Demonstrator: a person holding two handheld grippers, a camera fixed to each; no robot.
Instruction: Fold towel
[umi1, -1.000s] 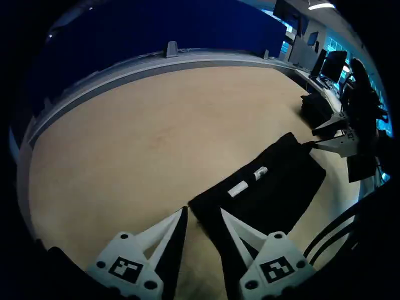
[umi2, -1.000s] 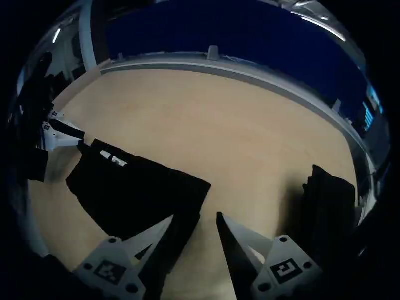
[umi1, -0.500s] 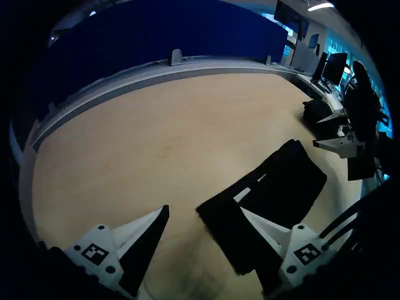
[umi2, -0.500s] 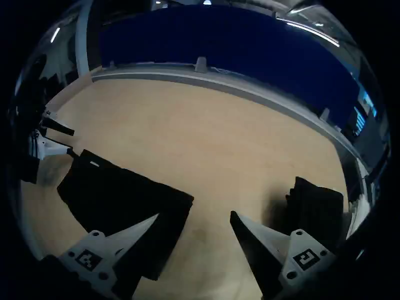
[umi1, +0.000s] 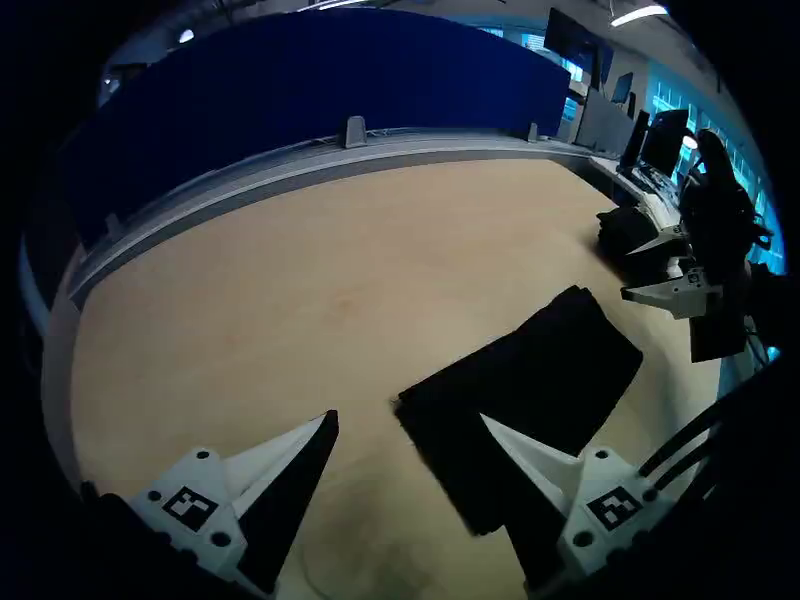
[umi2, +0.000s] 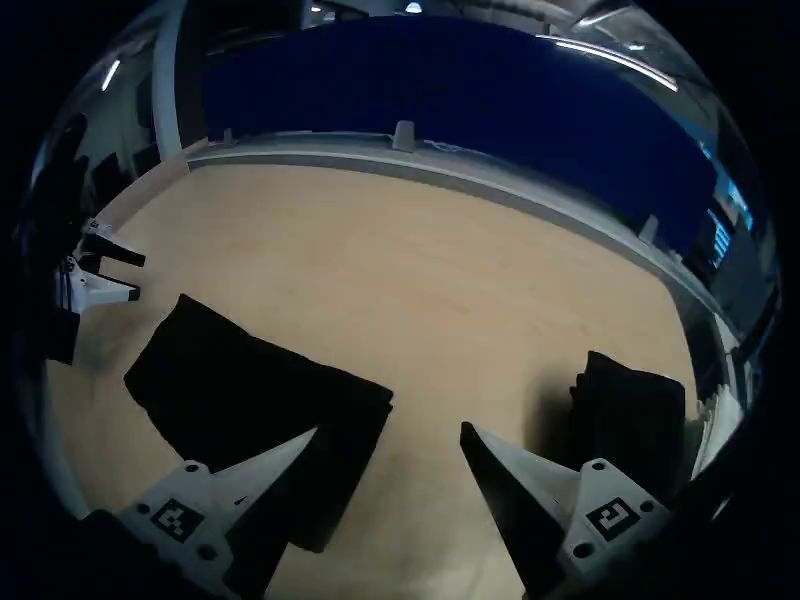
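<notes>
A black towel (umi1: 530, 385) lies folded flat on the light wooden table (umi1: 300, 270). In the left gripper view, my left gripper (umi1: 407, 417) stands open just above the towel's near corner, nothing between its fingers. My right gripper (umi1: 640, 268) hangs open beyond the towel's far end. In the right gripper view the towel (umi2: 240, 385) lies at lower left, partly under my left finger. My right gripper (umi2: 388, 430) is open beside the towel's near edge. The left gripper (umi2: 138, 278) is open past the towel's far corner.
A stack of dark folded towels (umi2: 630, 405) sits at the table's right side, seen also as a dark stack (umi1: 625, 225) in the left gripper view. A blue partition wall (umi1: 300, 90) with a grey rail bounds the far edge. Monitors (umi1: 660, 130) stand beyond.
Both grippers opened and let go of the towel's corners, then drew back slightly. The towel settled flat, and its white label no longer shows.
</notes>
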